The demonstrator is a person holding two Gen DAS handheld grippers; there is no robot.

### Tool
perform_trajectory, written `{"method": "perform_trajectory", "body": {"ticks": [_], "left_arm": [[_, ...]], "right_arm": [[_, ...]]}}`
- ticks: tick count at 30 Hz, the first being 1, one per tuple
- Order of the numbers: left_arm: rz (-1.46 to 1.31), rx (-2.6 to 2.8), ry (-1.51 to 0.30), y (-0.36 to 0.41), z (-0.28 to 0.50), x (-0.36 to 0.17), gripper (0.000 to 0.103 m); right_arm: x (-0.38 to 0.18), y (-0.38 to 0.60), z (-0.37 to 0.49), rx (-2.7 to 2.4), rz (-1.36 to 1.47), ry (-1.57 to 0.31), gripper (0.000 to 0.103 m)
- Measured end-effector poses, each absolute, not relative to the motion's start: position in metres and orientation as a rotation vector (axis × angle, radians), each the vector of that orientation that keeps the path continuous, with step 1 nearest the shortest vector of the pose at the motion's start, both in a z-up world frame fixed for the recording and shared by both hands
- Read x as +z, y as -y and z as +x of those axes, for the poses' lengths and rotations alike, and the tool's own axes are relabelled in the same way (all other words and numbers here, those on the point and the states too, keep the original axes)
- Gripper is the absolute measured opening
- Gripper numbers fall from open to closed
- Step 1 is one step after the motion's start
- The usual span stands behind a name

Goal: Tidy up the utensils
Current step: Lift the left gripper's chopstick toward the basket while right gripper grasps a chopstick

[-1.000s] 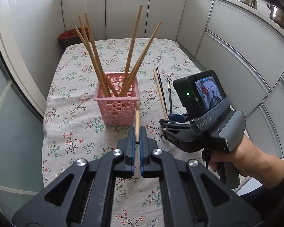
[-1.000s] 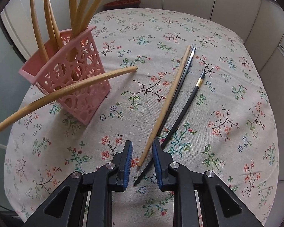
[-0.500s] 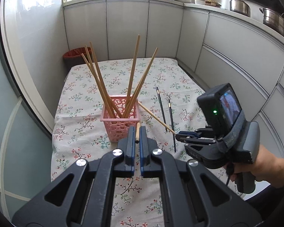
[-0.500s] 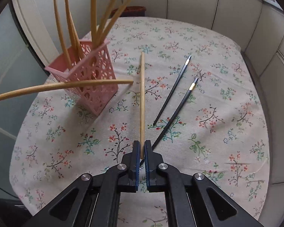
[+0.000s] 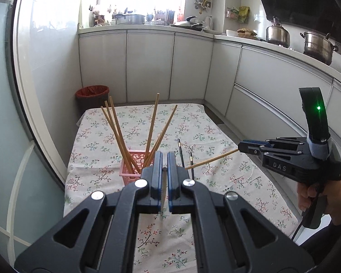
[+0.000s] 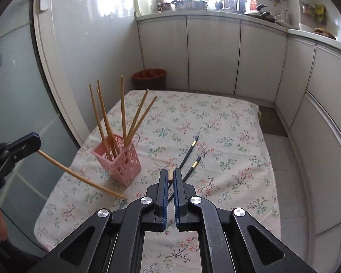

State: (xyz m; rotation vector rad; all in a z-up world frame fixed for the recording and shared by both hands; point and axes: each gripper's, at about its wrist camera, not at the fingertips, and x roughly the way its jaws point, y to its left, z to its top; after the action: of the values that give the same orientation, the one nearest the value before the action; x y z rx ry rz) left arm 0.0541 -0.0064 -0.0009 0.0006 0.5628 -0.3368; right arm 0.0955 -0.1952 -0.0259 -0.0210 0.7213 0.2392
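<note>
A pink perforated basket [image 5: 130, 174] [image 6: 122, 167] stands on the flowered tablecloth with several wooden chopsticks upright in it. My left gripper [image 5: 164, 157] [image 6: 36, 142] is shut on a wooden chopstick [image 6: 79, 177], held above the cloth in front of the basket. My right gripper [image 6: 169, 174] [image 5: 240, 146] is shut on another wooden chopstick [image 5: 212, 159], lifted off the table to the basket's right. Two black chopsticks [image 6: 188, 152] [image 5: 181, 151] lie on the cloth right of the basket.
The table [image 5: 193, 122] stands in a kitchen corner with white cabinets behind and to the right. A red-lined bin [image 5: 92, 93] [image 6: 149, 77] sits on the floor past its far left corner. A glass door runs along the left. A hand [image 5: 307, 195] grips the right tool.
My right gripper closed on the wooden chopstick lying beside the black pair and raised it off the cloth. Both grippers rose and tilted up; the left kept its chopstick.
</note>
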Motion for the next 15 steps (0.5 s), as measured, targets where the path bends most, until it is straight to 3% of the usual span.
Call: {"method": "perform_trajectory", "body": {"ticks": [15], "left_arm": [[-0.04,-0.289,-0.524,-0.007,0.06,0.009,0.004]], "right_arm": [[0.015,0.199,0.095,0.252,0.038,-0.612,0.004]]}}
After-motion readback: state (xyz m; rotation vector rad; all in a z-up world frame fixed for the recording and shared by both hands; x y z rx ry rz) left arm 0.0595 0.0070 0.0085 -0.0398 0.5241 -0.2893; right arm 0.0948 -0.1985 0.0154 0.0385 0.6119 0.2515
